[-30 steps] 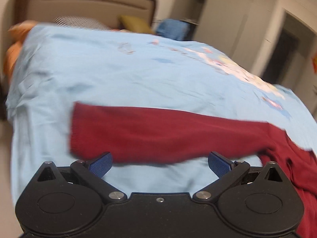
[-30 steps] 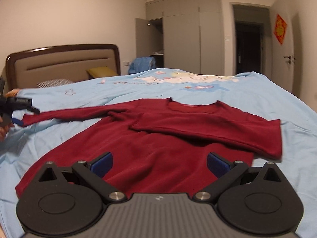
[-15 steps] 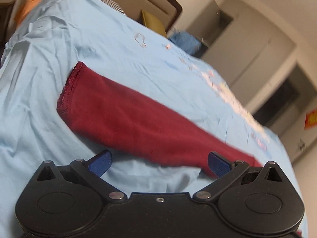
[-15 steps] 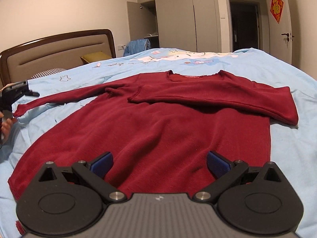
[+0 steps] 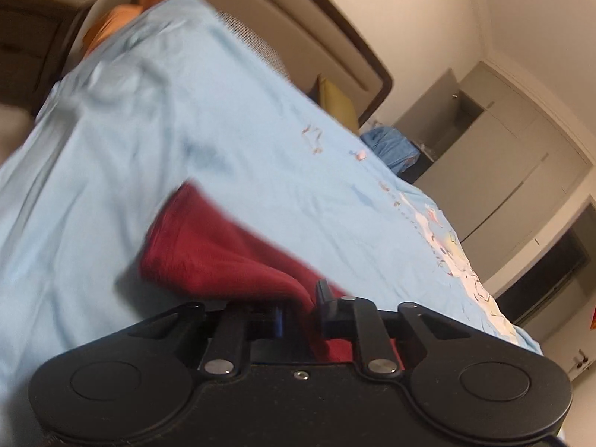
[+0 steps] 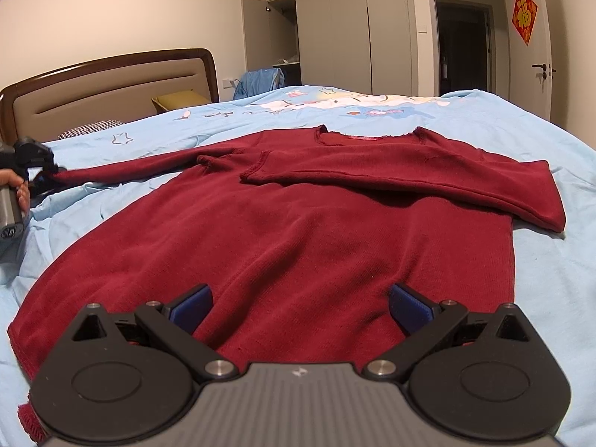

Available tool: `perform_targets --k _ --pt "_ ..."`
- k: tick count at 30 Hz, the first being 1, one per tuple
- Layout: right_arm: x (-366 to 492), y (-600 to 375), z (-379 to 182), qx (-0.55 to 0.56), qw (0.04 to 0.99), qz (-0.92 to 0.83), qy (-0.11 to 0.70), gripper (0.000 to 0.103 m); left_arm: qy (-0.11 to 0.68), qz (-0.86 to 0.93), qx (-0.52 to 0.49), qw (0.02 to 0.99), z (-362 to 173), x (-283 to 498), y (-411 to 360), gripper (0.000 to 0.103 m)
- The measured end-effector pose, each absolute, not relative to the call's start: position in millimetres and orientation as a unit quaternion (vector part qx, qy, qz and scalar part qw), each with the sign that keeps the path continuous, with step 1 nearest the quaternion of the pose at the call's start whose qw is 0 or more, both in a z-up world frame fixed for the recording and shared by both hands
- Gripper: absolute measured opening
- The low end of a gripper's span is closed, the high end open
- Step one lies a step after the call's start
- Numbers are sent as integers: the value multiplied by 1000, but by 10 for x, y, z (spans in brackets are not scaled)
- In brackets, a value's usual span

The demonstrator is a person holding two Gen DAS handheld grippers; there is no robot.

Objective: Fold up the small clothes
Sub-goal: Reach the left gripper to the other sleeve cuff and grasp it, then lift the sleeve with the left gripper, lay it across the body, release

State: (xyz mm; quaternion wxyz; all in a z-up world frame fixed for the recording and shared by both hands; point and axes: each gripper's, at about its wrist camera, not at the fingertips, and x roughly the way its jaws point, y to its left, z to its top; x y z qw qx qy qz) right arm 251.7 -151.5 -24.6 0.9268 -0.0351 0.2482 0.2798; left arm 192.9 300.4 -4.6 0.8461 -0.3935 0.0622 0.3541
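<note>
While your left gripper (image 5: 300, 307) pinches the unfolded sleeve (image 5: 208, 249) in its jaws, the sweater's (image 6: 283, 238) other sleeve (image 6: 406, 182) lies folded across and your right gripper (image 6: 300, 307) hovers released

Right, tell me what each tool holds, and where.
Left tool is shut on the sweater, gripping its outstretched sleeve near the cuff. Right tool holds nothing.

Blue bedsheet (image 6: 551, 283), headboard (image 6: 111, 89), yellow pillow (image 6: 178, 100), wardrobe (image 6: 335, 26) w/ door open.
</note>
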Motion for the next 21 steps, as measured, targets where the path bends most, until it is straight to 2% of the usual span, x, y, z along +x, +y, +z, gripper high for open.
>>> perform_targets --k 11,16,21 --pt "2504 -1684 -82 10 930 283 234 103 42 290 -209 933 1170 2628 2979 12" --pt "2499 -1878 81 23 941 262 215 103 20 224 -110 968 1718 2979 2422 12" --pt "2479 -2101 210 25 953 232 195 103 25 136 -25 990 1988 3368 1556 12"
